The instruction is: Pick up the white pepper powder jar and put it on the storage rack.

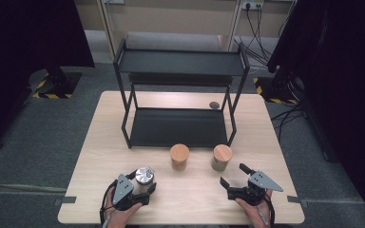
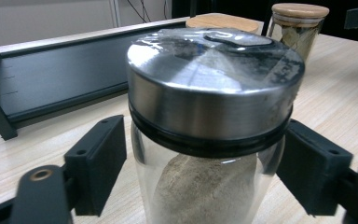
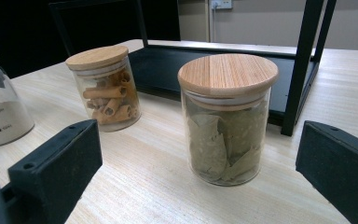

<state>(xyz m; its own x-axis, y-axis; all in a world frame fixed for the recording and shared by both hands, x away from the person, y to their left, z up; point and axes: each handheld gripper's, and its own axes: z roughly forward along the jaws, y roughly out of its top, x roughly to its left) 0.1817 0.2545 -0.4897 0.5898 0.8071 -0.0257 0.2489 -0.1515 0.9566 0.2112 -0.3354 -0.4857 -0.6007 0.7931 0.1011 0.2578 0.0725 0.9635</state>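
Steel-lidded jar sits clamped in the left gripper — right gripper gapes wide before the bay-leaf jar.

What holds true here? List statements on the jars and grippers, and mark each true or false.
1. The metal-lidded jar stands between the left gripper jaws. True.
2. The right gripper holds the bay-leaf jar. False: its jaws are open and the jar stands apart ahead.
3. Both wooden-lidded jars sit on the rack. False: they stand on the table in front of it.
4. The cinnamon jar has a wooden lid. True.
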